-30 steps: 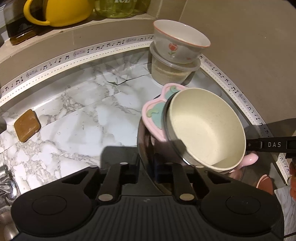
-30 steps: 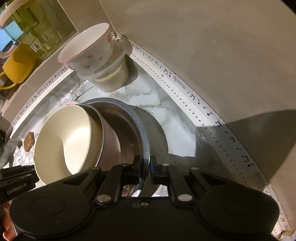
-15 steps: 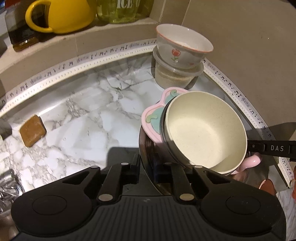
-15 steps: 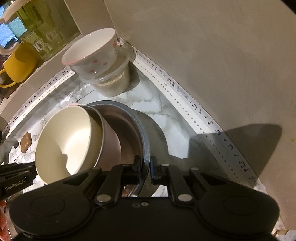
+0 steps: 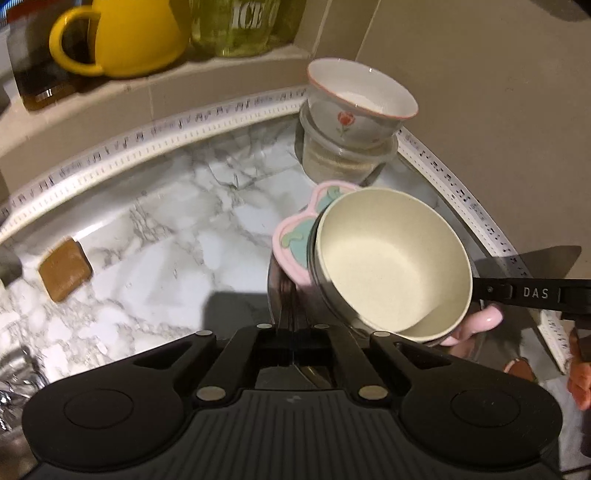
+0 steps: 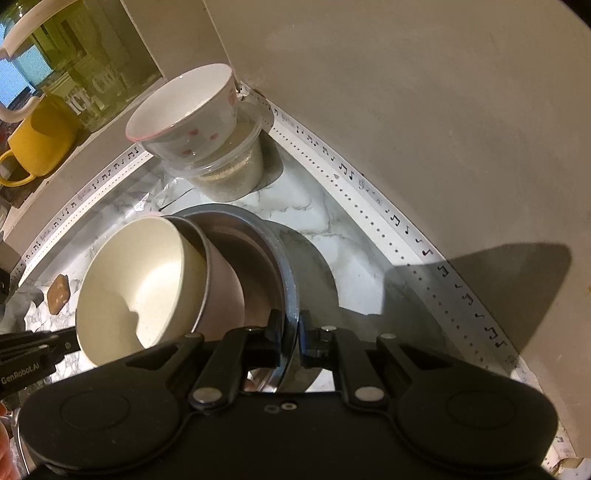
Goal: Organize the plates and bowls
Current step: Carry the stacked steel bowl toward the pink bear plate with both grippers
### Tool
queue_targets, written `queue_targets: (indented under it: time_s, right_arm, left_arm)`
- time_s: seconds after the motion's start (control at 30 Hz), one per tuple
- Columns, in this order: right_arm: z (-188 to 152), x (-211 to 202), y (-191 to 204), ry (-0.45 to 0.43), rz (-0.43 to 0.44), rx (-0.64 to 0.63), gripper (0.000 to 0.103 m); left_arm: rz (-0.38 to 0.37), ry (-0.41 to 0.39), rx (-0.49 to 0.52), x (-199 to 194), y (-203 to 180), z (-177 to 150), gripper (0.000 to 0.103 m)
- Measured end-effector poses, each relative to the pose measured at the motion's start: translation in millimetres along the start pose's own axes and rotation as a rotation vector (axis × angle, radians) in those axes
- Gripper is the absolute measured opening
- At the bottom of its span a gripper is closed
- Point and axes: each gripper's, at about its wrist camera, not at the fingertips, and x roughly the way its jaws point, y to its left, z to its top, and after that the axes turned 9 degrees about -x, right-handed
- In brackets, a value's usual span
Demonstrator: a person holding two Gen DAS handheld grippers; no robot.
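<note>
A steel bowl (image 6: 284,266) holds a pink dish (image 5: 291,240) and a tilted cream bowl (image 5: 391,262). The cream bowl also shows in the right wrist view (image 6: 136,280). My left gripper (image 5: 290,328) is shut on the steel bowl's near rim (image 5: 275,291). My right gripper (image 6: 288,332) is shut on the opposite rim, and its arm crosses the left wrist view at the right. Both hold the stack above the marble counter (image 5: 166,258). A white bowl with a red flower (image 5: 358,103) sits on a clear plastic container (image 5: 343,158) in the corner, beyond the stack.
A yellow mug (image 5: 122,37) and a glass jar (image 5: 243,26) stand on the ledge behind. A brown block (image 5: 64,269) lies on the counter at left. Walls with music-note trim (image 6: 399,221) close the corner at right.
Both grippers have carried the stack a little forward towards the corner. The flower bowl and container look nearer. Both grips are unchanged.
</note>
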Motion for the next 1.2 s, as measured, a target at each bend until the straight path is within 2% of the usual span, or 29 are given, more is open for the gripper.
queue_targets:
  time_s: [0.17,0.23,0.3,0.33,0.37,0.4,0.67,0.77,0.83,0.9,0.93,1.2]
  right_arm:
    - [-1,2,0,0.006,0.005,-0.005,0.01]
    - [-1,4,-1,0.011,0.01,-0.002,0.01]
    - [-2,5,-2,0.014,0.012,0.002,0.01]
    - [-3,6,-2,0.015,0.013,0.004,0.01]
    - [-3,7,-3,0.016,0.013,0.005,0.01]
    - [-4,7,-3,0.017,0.012,0.005,0.01]
    - [-5,8,-5,0.019,0.017,0.009,0.01]
    - [-5,8,-5,0.021,0.018,0.009,0.01]
    - [-5,8,-5,0.021,0.021,0.008,0.01]
    - [-5,8,-5,0.022,0.023,0.0,0.01]
    - [-5,7,-5,0.021,0.025,-0.002,0.01]
    - [-6,5,-1,0.005,0.018,-0.021,0.01]
  left_arm:
    - [0.005,-0.002,0.004,0,3,-3,0.003]
    - [0.007,0.011,-0.018,2,5,-2,0.011]
    - [0.002,0.023,-0.039,4,9,-2,0.033]
    - [0.003,0.021,-0.042,4,10,-3,0.04]
    - [0.008,0.016,-0.043,4,10,-3,0.054]
    - [0.017,0.005,-0.039,4,10,-4,0.055]
    - [0.031,0.021,-0.059,17,11,-6,0.053]
    - [0.012,0.037,-0.076,23,11,-7,0.034]
    - [-0.008,0.048,-0.096,25,12,-7,0.027]
    - [-0.031,0.049,-0.108,25,12,-7,0.015]
    - [-0.036,0.047,-0.104,25,11,-8,0.013]
    - [-0.011,0.026,-0.081,23,7,-9,0.012]
